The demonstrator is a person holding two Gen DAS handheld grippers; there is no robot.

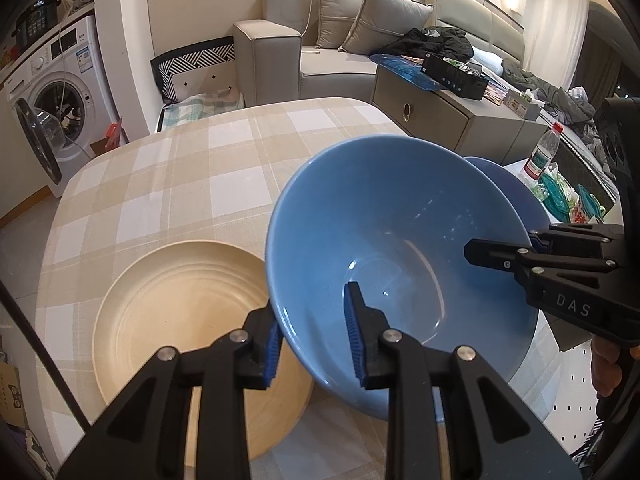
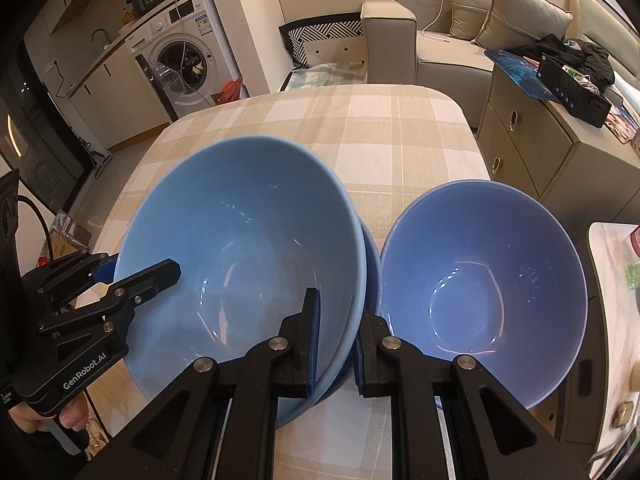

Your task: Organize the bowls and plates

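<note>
From the left wrist, the left hand-held gripper [image 1: 314,340] is straddling the near rim of the light blue bowl [image 1: 400,264], one pad outside and one inside, looking close to pinching, though contact of the inner pad is hard to confirm. The bowl is sitting tilted just ahead, with the cream plate [image 1: 180,320] lying below and to the left of the fingers. A darker blue bowl [image 1: 508,184] is peeking out beyond it. The right hand-held gripper [image 1: 520,252] is reaching in from the right onto the opposite rim.

From the right wrist, the right hand-held gripper [image 2: 340,352] is spanning the rims of two nested bowls, the light blue bowl [image 2: 248,264] apparently resting in another; whether it is squeezing them I cannot tell. The darker blue bowl [image 2: 488,288] is standing just right of the fingers.

Glazed ceramic is likely heavy, rigid, slick and chippable; the rim is offering the surest hold.

The bench [image 2: 360,128] is wearing a beige checked cloth; a sofa [image 2: 440,40] and washing machine [image 2: 184,64] are standing beyond.
</note>
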